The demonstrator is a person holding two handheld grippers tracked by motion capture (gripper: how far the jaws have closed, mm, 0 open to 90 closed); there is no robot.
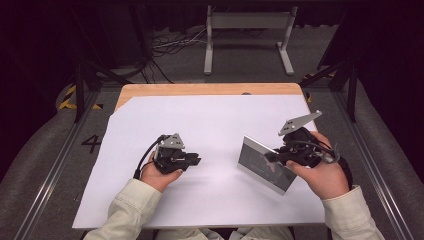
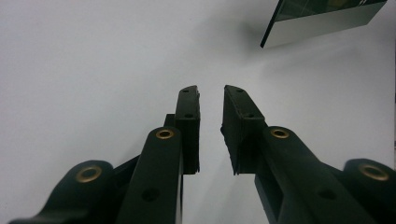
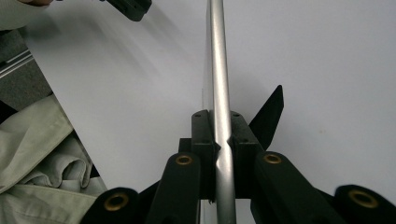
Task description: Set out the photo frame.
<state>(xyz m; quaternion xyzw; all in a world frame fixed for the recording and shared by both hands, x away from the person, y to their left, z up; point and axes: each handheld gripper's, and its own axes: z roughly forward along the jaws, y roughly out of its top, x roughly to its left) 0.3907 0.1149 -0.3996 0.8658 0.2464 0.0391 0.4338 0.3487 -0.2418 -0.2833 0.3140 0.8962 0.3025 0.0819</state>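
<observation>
Two hand-held grippers are in use: the right hand-held gripper (image 1: 274, 156) clenches the silver edge of a picture frame (image 1: 260, 162), held tilted above the white desk (image 1: 210, 125), while the left hand-held gripper (image 1: 196, 160) rests released nearby, so the next move probably calls for standing the frame carefully down.

Both forearms, low in the high view, wear pale beige sleeves (image 1: 131, 210), and each hand carries a black gripper, left (image 1: 192, 160) and right (image 1: 270, 157), with brass-ringed screw holes, a grey three-cornered plate (image 1: 298, 122) and a black cable (image 1: 144, 159).
</observation>
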